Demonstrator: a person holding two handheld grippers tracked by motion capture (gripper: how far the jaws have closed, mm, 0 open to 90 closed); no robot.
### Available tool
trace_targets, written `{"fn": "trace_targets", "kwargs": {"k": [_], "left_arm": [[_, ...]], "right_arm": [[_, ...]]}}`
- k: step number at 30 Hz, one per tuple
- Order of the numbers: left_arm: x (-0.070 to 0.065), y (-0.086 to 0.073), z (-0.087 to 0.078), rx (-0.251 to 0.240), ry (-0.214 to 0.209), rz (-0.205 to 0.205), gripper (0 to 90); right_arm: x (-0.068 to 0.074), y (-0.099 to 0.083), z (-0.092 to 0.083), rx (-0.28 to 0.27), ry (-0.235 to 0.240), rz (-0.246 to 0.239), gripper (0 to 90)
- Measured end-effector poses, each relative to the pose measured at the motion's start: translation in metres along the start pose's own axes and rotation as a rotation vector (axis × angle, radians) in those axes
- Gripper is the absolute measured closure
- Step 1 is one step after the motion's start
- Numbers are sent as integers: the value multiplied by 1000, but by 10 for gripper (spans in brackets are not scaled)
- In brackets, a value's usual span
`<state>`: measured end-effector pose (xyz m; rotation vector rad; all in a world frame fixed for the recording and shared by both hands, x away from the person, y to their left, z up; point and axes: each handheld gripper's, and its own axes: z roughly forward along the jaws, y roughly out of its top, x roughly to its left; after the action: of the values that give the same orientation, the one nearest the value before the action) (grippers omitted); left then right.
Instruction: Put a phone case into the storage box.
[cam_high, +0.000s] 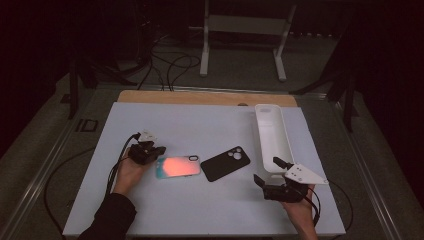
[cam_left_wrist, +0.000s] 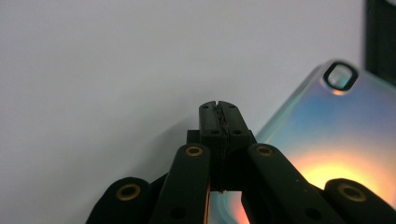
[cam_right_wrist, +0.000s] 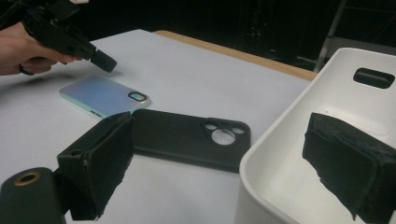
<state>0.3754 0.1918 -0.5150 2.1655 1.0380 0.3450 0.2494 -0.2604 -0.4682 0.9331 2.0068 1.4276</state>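
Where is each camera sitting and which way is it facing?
High view: above the table, facing forward and down; both forearms show.
Left gripper view: on the left hand-held gripper, jaws shut, over the shiny phone case.
Right gripper view: on the right hand-held gripper, open, facing the white bin.
Shared: the black phone case.

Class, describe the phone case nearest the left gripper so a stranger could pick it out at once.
On the white table, look left of the long white bin to two phone cases lying side by side. The iridescent case is the left one, beside the shut left gripper; it glows orange-pink with teal edges, while the black case is matte.
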Motion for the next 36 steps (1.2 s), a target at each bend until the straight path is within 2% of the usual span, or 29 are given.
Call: {"fn": "trace_targets", "kwargs": {"k": [1,2,8,12,21,25,32,36], "left_arm": [[0,0,0,0,0,0,900],[0,-2,3,32,7,5,900],[-3,-4,0,55,6,2,900],[-7,-12,-5,43,-1,-22,900],[-31,-39,-30,34,-17,-12,900],[-39,-43,-35,48,-10,14,900],[-34,-47,-35,16,-38,-22,900],[-30,-48,-37,-8,-24,-48,853]], "right_arm": [[0,0,0,0,0,0,88],[0,0,0,0,0,0,88],[0,0,-1,-4,1,3,88],[0,0,-2,-7,-2,0,88],[-4,1,-4,-22,-1,18,88],[-6,3,-2,-24,-2,12,88],[-12,5,5,-23,-14,24,88],[-14,1,3,-21,-23,33,88]]}}
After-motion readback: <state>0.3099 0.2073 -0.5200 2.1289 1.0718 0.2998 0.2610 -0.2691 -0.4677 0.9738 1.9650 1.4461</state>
